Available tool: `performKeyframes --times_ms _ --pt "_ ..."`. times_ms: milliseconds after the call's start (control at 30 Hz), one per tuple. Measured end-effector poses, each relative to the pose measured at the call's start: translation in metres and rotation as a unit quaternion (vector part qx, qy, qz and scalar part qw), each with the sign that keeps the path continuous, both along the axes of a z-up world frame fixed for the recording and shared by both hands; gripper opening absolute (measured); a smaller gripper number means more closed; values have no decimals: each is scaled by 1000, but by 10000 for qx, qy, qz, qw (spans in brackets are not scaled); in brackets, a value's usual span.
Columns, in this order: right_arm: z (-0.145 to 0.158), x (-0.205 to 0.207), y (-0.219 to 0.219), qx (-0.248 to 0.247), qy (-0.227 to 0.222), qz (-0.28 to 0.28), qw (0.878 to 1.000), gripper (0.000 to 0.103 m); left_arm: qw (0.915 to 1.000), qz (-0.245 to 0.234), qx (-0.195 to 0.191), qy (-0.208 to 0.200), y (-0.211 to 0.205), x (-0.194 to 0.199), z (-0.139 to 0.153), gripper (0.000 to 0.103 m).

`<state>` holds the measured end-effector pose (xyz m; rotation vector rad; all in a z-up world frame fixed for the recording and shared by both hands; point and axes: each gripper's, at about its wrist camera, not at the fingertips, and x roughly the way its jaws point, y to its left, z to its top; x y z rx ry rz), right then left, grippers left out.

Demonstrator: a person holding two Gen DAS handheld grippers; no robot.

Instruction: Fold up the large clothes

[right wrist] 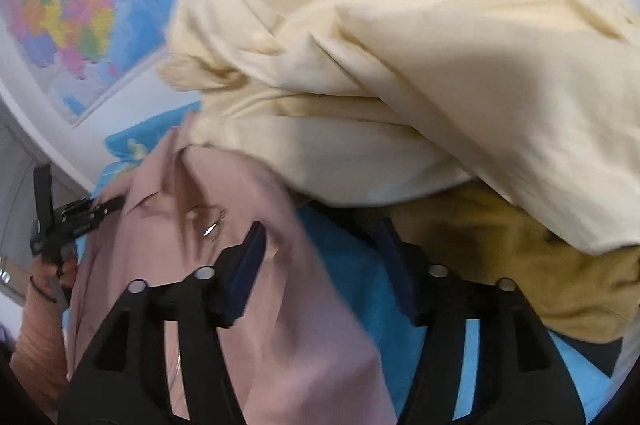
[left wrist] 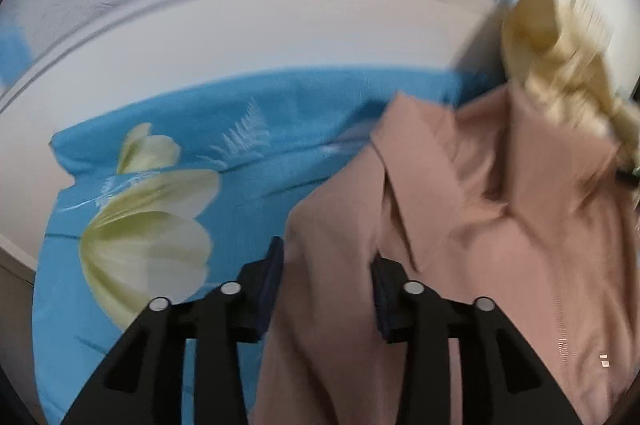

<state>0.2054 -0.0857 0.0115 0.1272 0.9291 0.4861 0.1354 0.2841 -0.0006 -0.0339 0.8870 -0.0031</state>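
A dusty-pink collared garment (left wrist: 460, 245) lies crumpled on a blue flowered bedsheet (left wrist: 180, 165). My left gripper (left wrist: 326, 265) is open, its jaws on either side of the garment's left edge fold, with cloth between them. In the right wrist view the same pink garment (right wrist: 224, 265) lies at lower left. My right gripper (right wrist: 324, 245) is open above the garment's edge and the blue sheet (right wrist: 360, 285). The left gripper (right wrist: 76, 213) shows at the far left of that view, at the garment's collar edge, held by a hand.
A cream garment (right wrist: 400, 85) is heaped behind the pink one, also visible in the left wrist view (left wrist: 560, 65). A mustard-yellow cloth (right wrist: 520, 257) lies under it at right. A colourful wall map (right wrist: 72, 5) and white wall stand behind the bed.
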Motion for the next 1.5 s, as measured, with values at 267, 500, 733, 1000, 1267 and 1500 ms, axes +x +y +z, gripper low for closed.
performKeyframes --times_ms 267,500,733,1000,1267,1500 --pt "20 -126 -30 -180 -314 686 9970 90 9966 -85 342 -751 6 -110 43 67" --pt "-28 -213 -35 -911 113 933 9914 90 9961 -291 335 -765 -12 -167 20 71" --pt "-31 -200 -54 -449 257 684 9963 3 9973 -325 198 -628 -22 -180 4 71" --pt "25 -144 -169 578 -218 -920 9938 4 9974 -271 113 -651 -13 -193 7 73" --pt "-36 -151 -181 278 377 -1206 9916 80 9989 -199 102 -408 -16 -191 -10 73" --pt "-48 -172 -133 -531 282 -419 9973 57 9986 -266 -89 -448 -23 -174 -8 74"
